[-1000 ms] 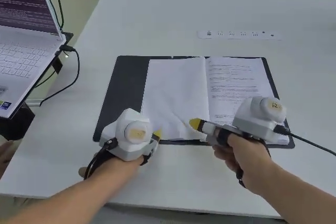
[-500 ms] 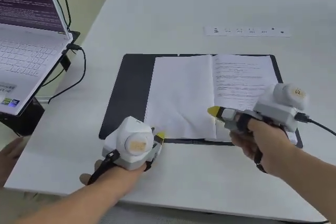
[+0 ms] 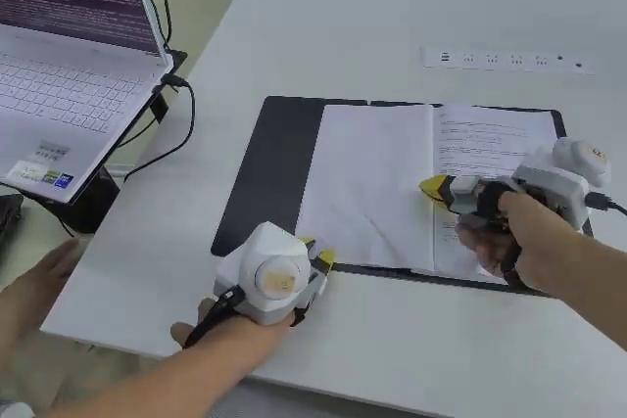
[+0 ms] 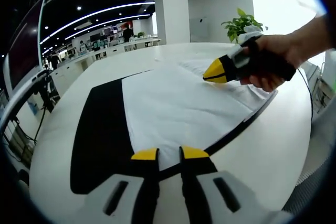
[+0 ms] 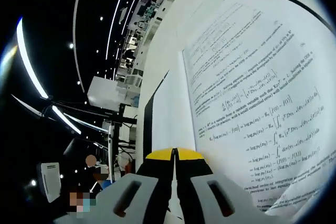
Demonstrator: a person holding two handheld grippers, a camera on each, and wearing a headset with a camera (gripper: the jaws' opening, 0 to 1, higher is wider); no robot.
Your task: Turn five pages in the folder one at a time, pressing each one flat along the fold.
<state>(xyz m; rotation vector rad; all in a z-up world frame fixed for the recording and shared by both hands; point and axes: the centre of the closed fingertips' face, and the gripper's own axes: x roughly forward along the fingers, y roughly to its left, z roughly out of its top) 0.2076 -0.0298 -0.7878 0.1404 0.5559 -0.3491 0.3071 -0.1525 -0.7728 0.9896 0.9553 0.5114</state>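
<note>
A black folder [image 3: 266, 171] lies open on the white table. Its left page [image 3: 372, 183] is blank and slightly creased; its right page [image 3: 495, 139] is printed text, close up as printed page [image 5: 252, 93]. My right gripper [image 3: 431, 186] is shut, its yellow tips at the fold about halfway up the page, holding nothing. The fold [image 5: 185, 103] runs ahead of its joined tips [image 5: 174, 154]. My left gripper [image 3: 316, 252] rests at the folder's near edge below the blank page [image 4: 173, 108], jaws a narrow gap apart [image 4: 169, 154], nothing between them. The right gripper [image 4: 215, 72] also shows there.
An open laptop [image 3: 69, 46] stands at the far left with cables [image 3: 174, 105] trailing beside the folder. A white power strip [image 3: 505, 59] lies beyond the folder. A hand [image 3: 34, 286] rests off the table's left edge.
The right gripper has slid along the fold from the folder's near edge toward the middle of the page. The left gripper has stayed at the near edge. The camera has shifted.
</note>
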